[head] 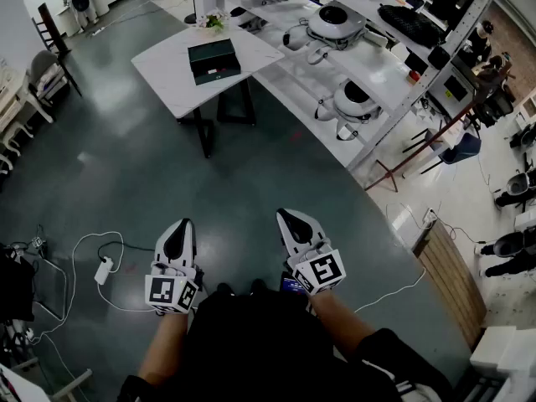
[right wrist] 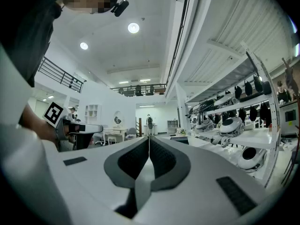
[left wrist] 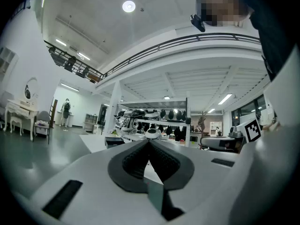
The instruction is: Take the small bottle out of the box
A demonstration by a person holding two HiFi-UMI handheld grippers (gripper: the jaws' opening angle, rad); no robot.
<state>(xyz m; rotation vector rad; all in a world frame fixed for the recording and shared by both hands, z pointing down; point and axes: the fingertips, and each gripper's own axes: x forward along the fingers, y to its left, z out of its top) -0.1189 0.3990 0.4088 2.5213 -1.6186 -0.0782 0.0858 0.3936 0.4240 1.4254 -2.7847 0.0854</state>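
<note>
Held level, the left tongs [head: 177,229] and right tongs [head: 291,222] were closed together on nothing, well apart from the box [head: 213,60] set on a surface [head: 167,67]

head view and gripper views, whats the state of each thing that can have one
left gripper: shut, empty, held level
right gripper: shut, empty, held level
box: looks closed, on the white table, far from both grippers
small bottle: not visible
</note>
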